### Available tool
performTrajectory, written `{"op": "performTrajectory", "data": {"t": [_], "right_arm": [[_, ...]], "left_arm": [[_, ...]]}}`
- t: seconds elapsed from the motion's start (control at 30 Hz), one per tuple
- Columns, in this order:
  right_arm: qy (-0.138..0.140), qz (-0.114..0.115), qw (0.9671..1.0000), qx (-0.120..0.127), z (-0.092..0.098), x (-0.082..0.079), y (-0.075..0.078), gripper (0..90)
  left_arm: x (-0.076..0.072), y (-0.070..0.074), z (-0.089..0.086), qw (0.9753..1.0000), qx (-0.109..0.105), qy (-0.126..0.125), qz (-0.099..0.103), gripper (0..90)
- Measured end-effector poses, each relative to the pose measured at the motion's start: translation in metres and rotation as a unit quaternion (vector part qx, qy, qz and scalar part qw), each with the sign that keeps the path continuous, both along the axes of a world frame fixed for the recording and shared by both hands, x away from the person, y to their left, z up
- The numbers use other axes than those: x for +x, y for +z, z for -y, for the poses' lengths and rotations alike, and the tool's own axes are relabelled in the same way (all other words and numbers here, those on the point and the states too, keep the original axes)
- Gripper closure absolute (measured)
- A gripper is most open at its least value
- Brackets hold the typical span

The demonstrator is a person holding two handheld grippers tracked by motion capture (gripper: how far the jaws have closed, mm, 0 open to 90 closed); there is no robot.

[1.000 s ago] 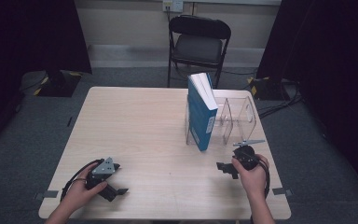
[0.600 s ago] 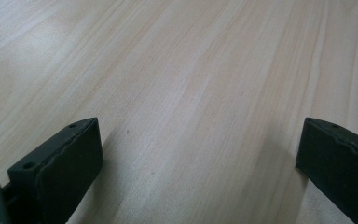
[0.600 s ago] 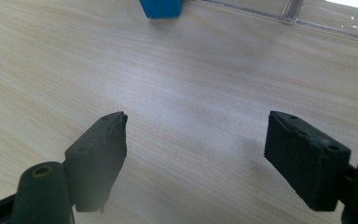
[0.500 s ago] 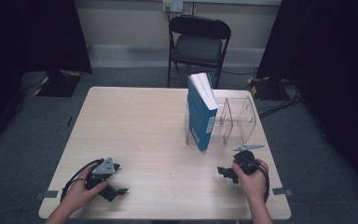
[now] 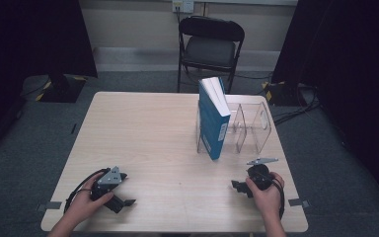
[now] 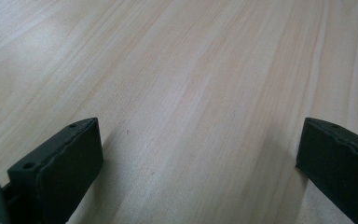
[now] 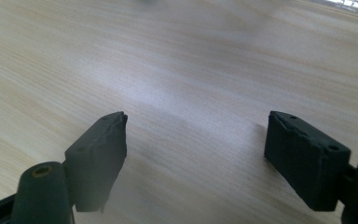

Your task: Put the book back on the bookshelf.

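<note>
Hardly anything is moving since the earlier pictures: the right hand-held gripper (image 5: pixel 240 188) is only shifting a tiny bit near the front edge, and the blue book (image 5: pixel 213 120) is staying just where it was.

That book is standing upright, leaning a little, in the left slot of the clear holder (image 5: pixel 250 129). It is sitting toward the far right part of the surface (image 5: pixel 143 138). The slot to the right of the book is looking empty, as far as I can see through the clear walls.

Nearer to the person than the book, and a little to its right, the right hand-held gripper is resting low over the wood. In the right gripper view its jaws are standing wide apart with nothing between them. It is well apart from the book.

Far to the left of the book, by the near left corner, the left hand-held gripper (image 5: pixel 122 202) is also lying low. In the left gripper view its jaws are spread wide too, with bare wood between them.

Behind the book, past the far edge, a black folding chair (image 5: pixel 210 44) is standing on the floor.

I am guessing the book is either already put away or the real work is not started yet. Neither hand is touching the book, so any lifting is still waiting to be done.
</note>
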State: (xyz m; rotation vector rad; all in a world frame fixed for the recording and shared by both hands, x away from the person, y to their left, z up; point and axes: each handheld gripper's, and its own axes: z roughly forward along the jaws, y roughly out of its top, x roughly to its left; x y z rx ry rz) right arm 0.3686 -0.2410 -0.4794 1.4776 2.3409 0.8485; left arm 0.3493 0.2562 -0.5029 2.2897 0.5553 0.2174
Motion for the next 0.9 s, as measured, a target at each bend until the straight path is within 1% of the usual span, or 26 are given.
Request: {"op": "performTrajectory", "data": {"t": [0.03,0.07,0.13,0.17,0.2,0.27,0.3,0.37,0.43,0.53,0.73,0.9], "right_arm": [[-0.001,-0.001,1.0,-0.001,0.0,-0.001,-0.001,19.6],[0.001,0.009,1.0,-0.002,0.0,-0.001,-0.002,19.4],[0.0,0.018,0.9998,-0.004,0.001,-0.003,-0.004,19.4],[-0.002,0.021,0.9998,-0.005,0.0,-0.003,-0.004,19.2],[-0.001,0.023,0.9997,-0.007,0.0,-0.003,-0.005,19.0],[-0.004,0.025,0.9996,-0.01,0.0,-0.004,-0.005,18.8],[-0.002,0.027,0.9995,-0.013,-0.001,-0.005,-0.005,18.7],[-0.001,0.036,0.9992,-0.018,-0.001,-0.005,-0.007,18.4],[-0.003,0.049,0.9986,-0.018,-0.002,-0.007,-0.009,17.5],[-0.01,0.078,0.9967,-0.02,-0.003,-0.01,-0.014,16.5],[-0.023,0.108,0.9939,-0.002,-0.002,-0.013,-0.021,14.9],[-0.022,0.108,0.9939,-0.003,-0.003,-0.013,-0.021,14.6]], "left_arm": [[0.0,0.0,0.0,1.0,-0.002,0.0,0.0,0.0],[0.0,0.0,0.0,1.0,-0.001,0.0,0.0,0.0],[0.0,0.0,0.0,1.0,0.002,0.001,0.001,0.0],[0.0,0.0,0.0,1.0,-0.002,0.0,0.0,0.0],[0.0,0.0,0.0,1.0,0.003,0.002,0.001,0.0],[0.0,0.0,0.0,1.0,-0.001,0.0,0.0,0.0],[0.0,0.0,0.0,1.0,0.002,0.001,0.001,0.0],[0.0,0.0,0.0,1.0,0.001,0.001,0.0,0.0],[0.0,0.0,0.0,1.0,0.001,0.001,0.0,0.0],[0.0,0.0,0.0,1.0,0.001,0.001,-0.001,0.0],[0.0,0.0,0.0,1.0,0.001,0.001,0.0,0.1],[0.0,0.0,0.0,1.0,0.001,0.001,0.0,0.0]]}}
